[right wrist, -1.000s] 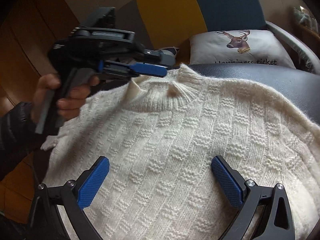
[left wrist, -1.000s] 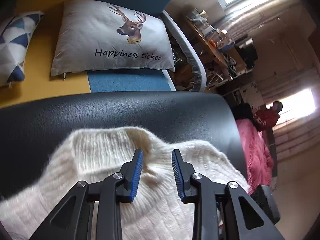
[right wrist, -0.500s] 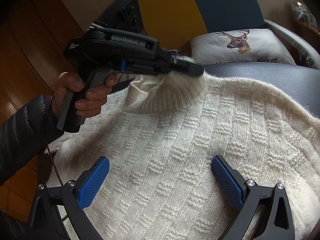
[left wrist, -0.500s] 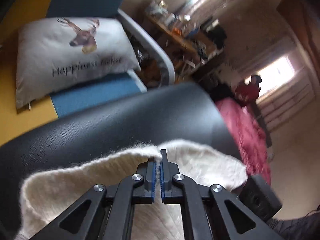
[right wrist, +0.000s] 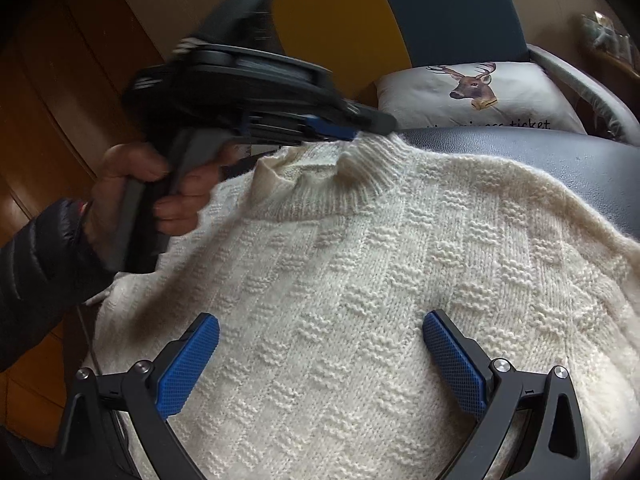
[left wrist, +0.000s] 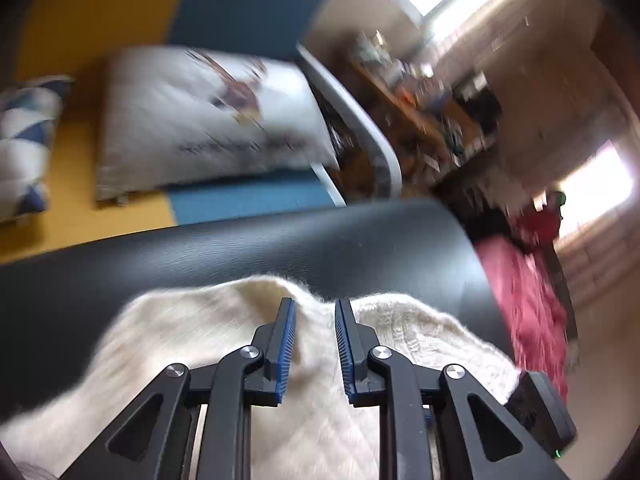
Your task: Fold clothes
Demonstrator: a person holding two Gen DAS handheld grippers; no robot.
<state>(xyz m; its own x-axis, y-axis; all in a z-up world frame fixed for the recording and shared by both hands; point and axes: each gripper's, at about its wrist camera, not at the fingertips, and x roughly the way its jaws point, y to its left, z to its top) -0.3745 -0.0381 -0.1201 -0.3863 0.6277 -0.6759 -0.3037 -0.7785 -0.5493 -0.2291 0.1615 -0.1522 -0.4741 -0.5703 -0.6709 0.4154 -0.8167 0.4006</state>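
Note:
A cream knitted sweater (right wrist: 380, 280) lies front-up on a black padded seat (right wrist: 540, 152). Its ribbed collar (right wrist: 360, 168) is at the far side. A hand (right wrist: 160, 184) holds my left gripper (right wrist: 360, 130) just above the collar. In the left wrist view the left gripper (left wrist: 314, 304) has its jaws opening. The collar edge of the sweater (left wrist: 192, 332) shows in the gap, and the pads stand clear of it. My right gripper (right wrist: 320, 320) hovers wide open over the sweater's chest with nothing gripped.
A deer-print pillow (right wrist: 480, 92) and a blue-triangle pillow (left wrist: 24, 140) lie on a yellow and blue sofa behind the seat (left wrist: 280, 248). To the right are a red cloth (left wrist: 528, 292), a cluttered table (left wrist: 420, 92) and a person in red (left wrist: 548, 216).
The left gripper pinched the collar and lifted it half a second ago. Its jaws have since parted and the collar has dropped back. The right gripper has stayed still.

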